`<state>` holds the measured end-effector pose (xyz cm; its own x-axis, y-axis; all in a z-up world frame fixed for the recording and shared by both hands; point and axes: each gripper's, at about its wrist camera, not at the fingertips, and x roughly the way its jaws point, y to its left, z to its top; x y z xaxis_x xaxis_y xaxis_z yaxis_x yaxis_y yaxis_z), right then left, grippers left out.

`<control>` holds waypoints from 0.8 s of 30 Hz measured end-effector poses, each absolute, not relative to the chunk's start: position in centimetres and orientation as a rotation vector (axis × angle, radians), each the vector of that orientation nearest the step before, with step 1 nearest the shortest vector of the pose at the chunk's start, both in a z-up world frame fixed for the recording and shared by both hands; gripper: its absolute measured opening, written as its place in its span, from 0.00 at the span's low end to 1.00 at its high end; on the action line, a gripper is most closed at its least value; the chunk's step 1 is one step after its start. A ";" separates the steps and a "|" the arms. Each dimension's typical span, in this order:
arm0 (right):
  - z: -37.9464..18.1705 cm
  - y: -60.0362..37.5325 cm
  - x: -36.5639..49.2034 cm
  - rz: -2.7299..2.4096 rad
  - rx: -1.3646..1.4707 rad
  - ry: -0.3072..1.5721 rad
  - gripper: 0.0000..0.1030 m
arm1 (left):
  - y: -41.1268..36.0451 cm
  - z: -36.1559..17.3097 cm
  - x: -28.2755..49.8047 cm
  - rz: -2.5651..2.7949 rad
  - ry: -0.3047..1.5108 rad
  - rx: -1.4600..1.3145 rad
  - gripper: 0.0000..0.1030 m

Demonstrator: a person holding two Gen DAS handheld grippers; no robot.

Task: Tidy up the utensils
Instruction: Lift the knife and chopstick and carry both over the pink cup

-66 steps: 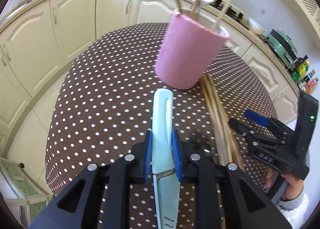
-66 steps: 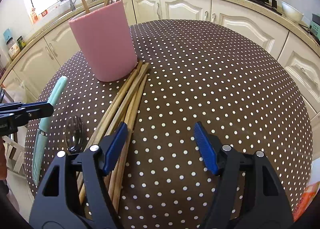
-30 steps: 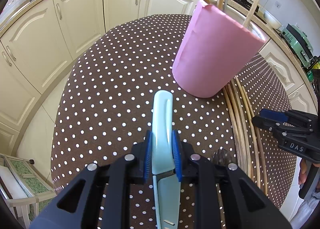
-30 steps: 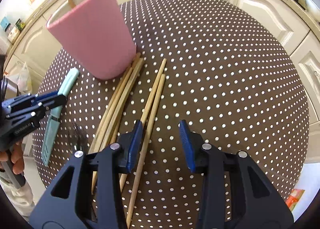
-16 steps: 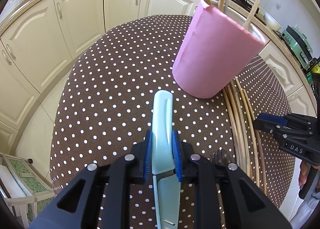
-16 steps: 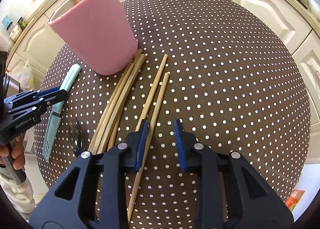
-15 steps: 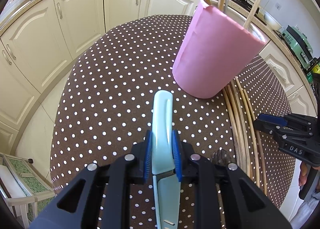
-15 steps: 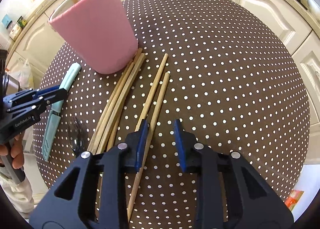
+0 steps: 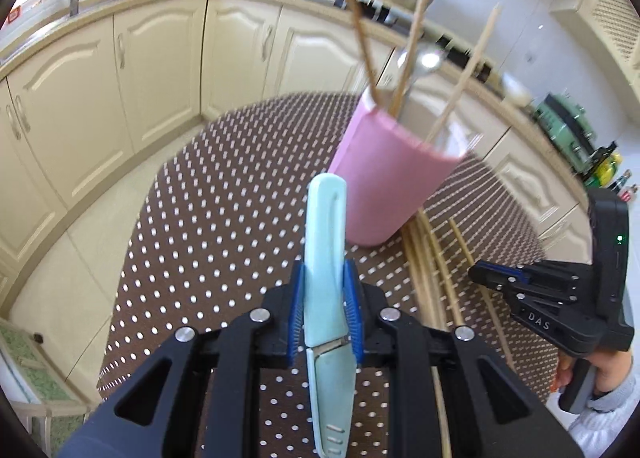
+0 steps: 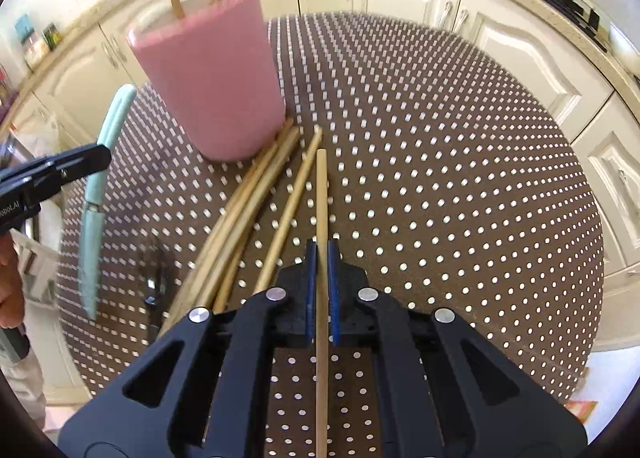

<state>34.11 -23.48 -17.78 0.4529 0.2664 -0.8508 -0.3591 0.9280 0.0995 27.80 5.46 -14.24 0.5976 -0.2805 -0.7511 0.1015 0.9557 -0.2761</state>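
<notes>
left gripper [image 9: 325, 310] clamps knife [image 9: 326, 278] | right gripper [image 10: 322, 282] pinches chopstick [image 10: 321, 198], tip toward cup [image 10: 212, 86]

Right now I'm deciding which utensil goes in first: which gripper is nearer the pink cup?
Left, it seems. The left gripper, shut on the knife, has the handle tip overlapping the pink cup. The right gripper, shut on a chopstick, sits further back.
</notes>
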 end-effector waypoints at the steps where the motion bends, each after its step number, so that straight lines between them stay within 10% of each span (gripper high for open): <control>1: -17.0 -24.0 33.6 0.407 -0.064 0.996 0.06 | 5.5 -13.8 27.5 -0.228 0.887 -0.215 0.18; 24: -4.1 -23.9 27.4 0.568 0.140 0.407 0.06 | 3.7 -5.4 23.1 -0.370 0.613 -0.235 0.09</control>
